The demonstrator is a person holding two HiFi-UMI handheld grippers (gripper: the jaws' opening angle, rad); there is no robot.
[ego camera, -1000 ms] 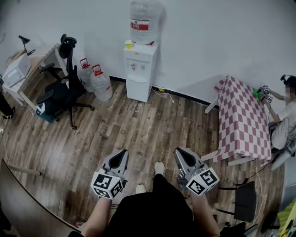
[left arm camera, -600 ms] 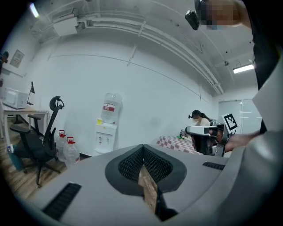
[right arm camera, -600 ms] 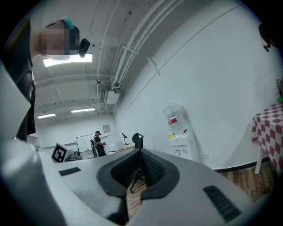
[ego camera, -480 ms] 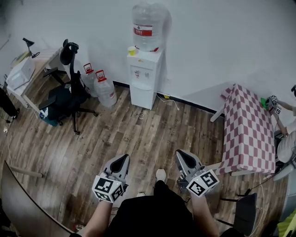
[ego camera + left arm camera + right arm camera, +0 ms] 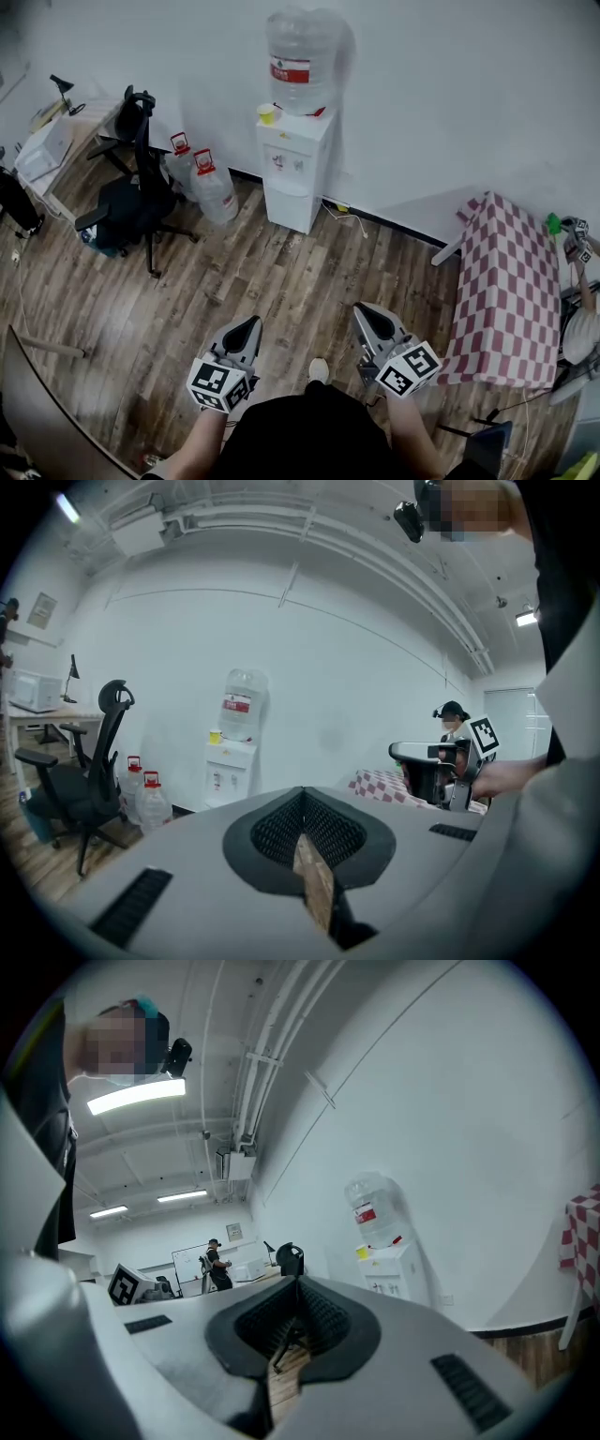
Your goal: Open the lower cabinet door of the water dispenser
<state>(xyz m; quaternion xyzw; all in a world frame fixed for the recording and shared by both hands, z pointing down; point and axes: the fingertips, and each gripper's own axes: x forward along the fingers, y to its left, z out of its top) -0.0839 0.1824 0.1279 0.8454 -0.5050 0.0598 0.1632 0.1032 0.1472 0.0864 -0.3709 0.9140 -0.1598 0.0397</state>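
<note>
left hand-held gripper [image 5: 247,325] and right hand-held gripper [image 5: 367,311] both fully closed, nothing held, low near camera; water dispenser [image 5: 294,161] far at wall [image 5: 450,84], lower cabinet door [image 5: 287,203] looks closed

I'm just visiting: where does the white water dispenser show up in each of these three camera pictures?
Head view: water dispenser at top centre.
Left gripper view: water dispenser left of centre, small and far off.
Right gripper view: water dispenser right of centre.
Shared landmark: the red-labelled bottle standing on top of it.
</note>
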